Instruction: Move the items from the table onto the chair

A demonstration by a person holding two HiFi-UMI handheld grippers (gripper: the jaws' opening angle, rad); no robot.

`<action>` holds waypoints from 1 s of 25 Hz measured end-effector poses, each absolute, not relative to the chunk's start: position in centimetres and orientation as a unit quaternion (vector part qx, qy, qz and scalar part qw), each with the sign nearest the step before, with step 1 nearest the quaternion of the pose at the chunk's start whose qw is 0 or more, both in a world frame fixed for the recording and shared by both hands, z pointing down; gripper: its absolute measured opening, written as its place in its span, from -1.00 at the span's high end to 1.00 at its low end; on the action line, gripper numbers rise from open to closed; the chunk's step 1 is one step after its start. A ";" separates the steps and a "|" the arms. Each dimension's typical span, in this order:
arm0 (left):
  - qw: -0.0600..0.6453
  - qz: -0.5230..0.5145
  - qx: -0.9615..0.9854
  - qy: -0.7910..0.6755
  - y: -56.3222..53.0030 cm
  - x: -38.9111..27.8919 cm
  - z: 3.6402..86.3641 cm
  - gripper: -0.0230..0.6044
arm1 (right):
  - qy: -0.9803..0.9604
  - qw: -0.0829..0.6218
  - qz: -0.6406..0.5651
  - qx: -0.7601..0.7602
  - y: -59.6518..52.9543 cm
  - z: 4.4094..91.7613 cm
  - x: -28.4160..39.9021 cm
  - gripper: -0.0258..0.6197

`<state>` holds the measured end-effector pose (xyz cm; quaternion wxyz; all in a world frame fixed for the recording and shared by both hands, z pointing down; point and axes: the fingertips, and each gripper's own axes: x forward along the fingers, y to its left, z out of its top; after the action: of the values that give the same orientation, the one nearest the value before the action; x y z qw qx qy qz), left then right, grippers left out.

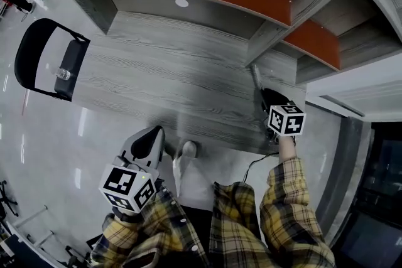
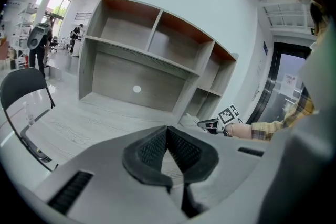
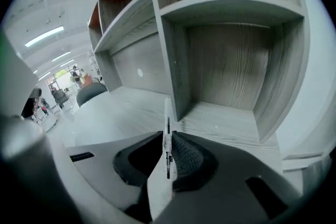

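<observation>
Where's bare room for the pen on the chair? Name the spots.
The chair seat is free beside the small clear bottle. The table between chair and shelves is bare. It is tight only by the shelf divider, where the right gripper holds the pen.

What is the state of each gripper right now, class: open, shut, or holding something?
Left gripper: shut, nothing between its jaws.
Right gripper: shut on a thin white pen.
</observation>
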<state>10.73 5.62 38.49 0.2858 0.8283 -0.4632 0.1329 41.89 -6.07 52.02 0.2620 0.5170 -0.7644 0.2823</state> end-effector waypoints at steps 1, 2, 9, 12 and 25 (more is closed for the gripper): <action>0.285 0.126 0.829 -0.464 5.5 10.6 38.3 0.91 | -0.767 0.256 0.281 0.517 -5.8 51.0 41.3 0.73; 0.284 0.120 0.829 -0.466 5.4 10.4 38.1 0.92 | -0.770 0.251 0.280 0.516 -5.4 50.1 40.6 0.73; 0.285 0.082 0.823 -0.485 4.7 6.2 37.1 0.92 | -0.801 0.238 0.269 0.479 -2.8 44.9 33.3 0.73; 0.284 0.066 0.818 -0.497 4.1 2.7 36.9 0.92 | -0.814 0.235 0.266 0.461 -2.1 43.7 28.6 0.73; 0.288 0.061 0.797 -0.528 -0.9 -25.2 38.5 0.92 | -0.831 0.235 0.280 0.420 -3.8 44.0 -1.7 0.73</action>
<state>-25.23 -0.89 38.49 0.2883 0.7967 -0.5276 0.0610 -1.71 -3.80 43.98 0.2353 0.4203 -0.8306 0.2795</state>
